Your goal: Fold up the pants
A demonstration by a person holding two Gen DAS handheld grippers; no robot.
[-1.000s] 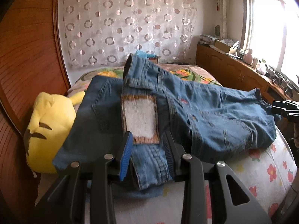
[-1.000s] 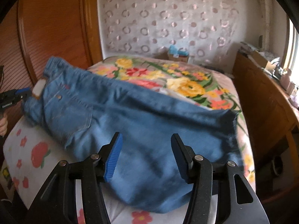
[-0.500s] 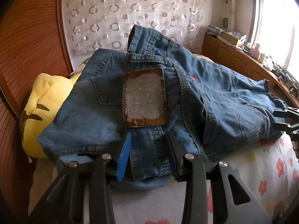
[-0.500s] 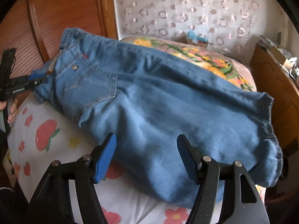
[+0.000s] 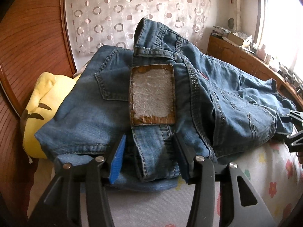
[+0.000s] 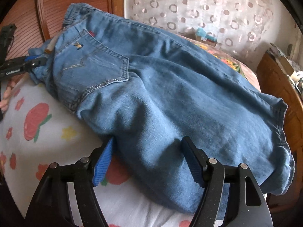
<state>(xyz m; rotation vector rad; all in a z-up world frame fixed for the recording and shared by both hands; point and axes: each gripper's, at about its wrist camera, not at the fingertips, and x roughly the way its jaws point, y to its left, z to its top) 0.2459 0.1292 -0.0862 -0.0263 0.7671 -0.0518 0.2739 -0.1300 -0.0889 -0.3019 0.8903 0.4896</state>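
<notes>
Blue jeans (image 5: 236,104) lie folded lengthwise across the bed, waistband end near me with a worn leather patch (image 5: 152,92). My left gripper (image 5: 149,138) straddles the waistband; its jaws are opening and the blue pads (image 5: 118,158) stand off the denim. In the right wrist view the jeans (image 6: 170,75) stretch from the back pocket on the left to the hems on the right. My right gripper (image 6: 148,141) sits at the near folded edge of the legs, jaws opening, cloth between them but not pinched. The left gripper (image 6: 24,64) shows at the far waistband.
A yellow plush toy (image 5: 37,109) lies under the jeans' left side against the wooden headboard (image 5: 28,37). The bedsheet (image 6: 37,123) has a flower print. A wooden cabinet (image 5: 236,56) runs under the window. A hand (image 6: 5,98) shows at the left edge.
Both grippers have come down and the jeans now rest on the bed. The jaws of both have widened, and the left pads have come off the waistband.
</notes>
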